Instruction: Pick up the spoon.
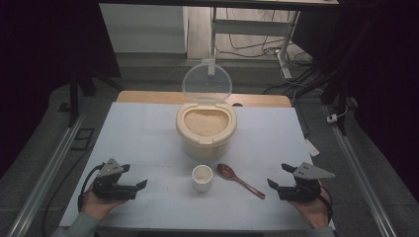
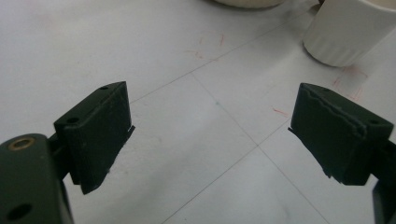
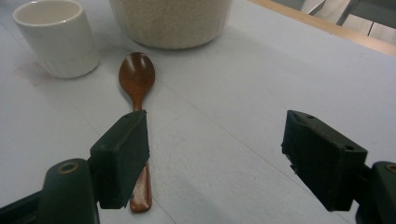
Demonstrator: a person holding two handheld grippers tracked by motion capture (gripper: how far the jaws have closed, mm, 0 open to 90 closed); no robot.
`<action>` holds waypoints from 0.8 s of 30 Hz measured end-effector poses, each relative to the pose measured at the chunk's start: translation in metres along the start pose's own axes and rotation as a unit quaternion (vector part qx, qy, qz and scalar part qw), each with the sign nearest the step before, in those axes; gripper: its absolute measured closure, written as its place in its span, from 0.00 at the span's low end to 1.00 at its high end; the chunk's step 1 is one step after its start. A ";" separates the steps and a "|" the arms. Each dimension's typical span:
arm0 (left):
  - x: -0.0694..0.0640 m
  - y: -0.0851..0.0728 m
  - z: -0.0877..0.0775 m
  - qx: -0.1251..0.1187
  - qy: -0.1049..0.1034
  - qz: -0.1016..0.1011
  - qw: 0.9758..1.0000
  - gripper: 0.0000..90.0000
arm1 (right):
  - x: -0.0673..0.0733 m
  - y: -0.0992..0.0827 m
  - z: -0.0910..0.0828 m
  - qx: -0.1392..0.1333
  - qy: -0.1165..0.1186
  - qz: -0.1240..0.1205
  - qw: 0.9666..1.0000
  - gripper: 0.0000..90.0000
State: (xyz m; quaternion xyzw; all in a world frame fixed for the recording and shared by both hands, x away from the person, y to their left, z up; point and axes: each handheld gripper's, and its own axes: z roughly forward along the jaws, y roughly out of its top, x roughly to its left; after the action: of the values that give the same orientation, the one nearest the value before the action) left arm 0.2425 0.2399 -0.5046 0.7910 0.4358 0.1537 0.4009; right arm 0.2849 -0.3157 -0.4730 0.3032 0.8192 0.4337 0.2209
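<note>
Zero progress: both grippers, left gripper (image 1: pixel 134 186) and right gripper (image 1: pixel 276 186), spread wide, empty. Brown wooden spoon (image 1: pixel 240 180) untouched, lower centre, beside small white cup (image 1: pixel 202 177); cream rice container (image 1: pixel 206 129) uncovered behind. Scooping, filling left.

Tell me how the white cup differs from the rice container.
The white cup is small and bright white; the rice container is far larger and cream. The cup has no lid; the container's clear lid stands open. The container holds rice; the cup's contents can't be made out. Both stand upright on the table.
</note>
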 end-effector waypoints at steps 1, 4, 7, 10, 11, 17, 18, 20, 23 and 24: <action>0.000 0.000 0.000 0.000 0.001 -0.001 1.000 0.13 | 0.000 0.000 0.000 0.001 -0.001 0.001 1.000 0.25; 0.001 -0.001 0.001 0.000 0.003 -0.001 1.000 0.13 | 0.000 0.001 0.001 -0.003 0.002 0.001 1.000 0.25; 0.001 -0.001 0.001 -0.001 0.005 -0.001 1.000 0.13 | 0.001 0.003 0.000 0.000 0.001 0.001 1.000 0.25; 0.002 -0.001 0.002 0.001 0.005 0.001 1.000 0.13 | 0.001 0.003 0.000 0.001 0.004 0.005 1.000 0.26; 0.001 -0.001 0.002 0.002 0.005 0.002 1.000 0.13 | 0.000 0.003 0.000 0.002 0.004 0.005 1.000 0.26; 0.001 -0.001 0.003 0.003 0.004 0.003 1.000 0.13 | 0.001 0.004 0.000 0.009 0.008 0.007 1.000 0.28; 0.002 -0.001 0.003 0.003 0.004 0.004 1.000 0.13 | 0.001 0.005 0.001 0.009 0.009 0.007 1.000 0.28; 0.002 -0.001 0.003 0.004 0.004 0.004 1.000 0.13 | 0.001 0.006 0.000 0.009 0.011 0.006 1.000 0.29; 0.001 -0.001 0.003 0.003 0.005 0.005 1.000 0.13 | 0.002 0.009 0.000 0.009 0.018 0.008 1.000 0.30; 0.002 -0.001 0.003 0.003 0.005 0.005 1.000 0.13 | 0.002 0.011 0.000 0.010 0.018 0.006 1.000 0.31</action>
State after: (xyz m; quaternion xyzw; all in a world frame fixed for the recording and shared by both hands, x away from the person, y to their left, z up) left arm 0.2447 0.2399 -0.5076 0.7936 0.4345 0.1581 0.3954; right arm 0.2864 -0.3096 -0.4641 0.3029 0.8256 0.4320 0.2001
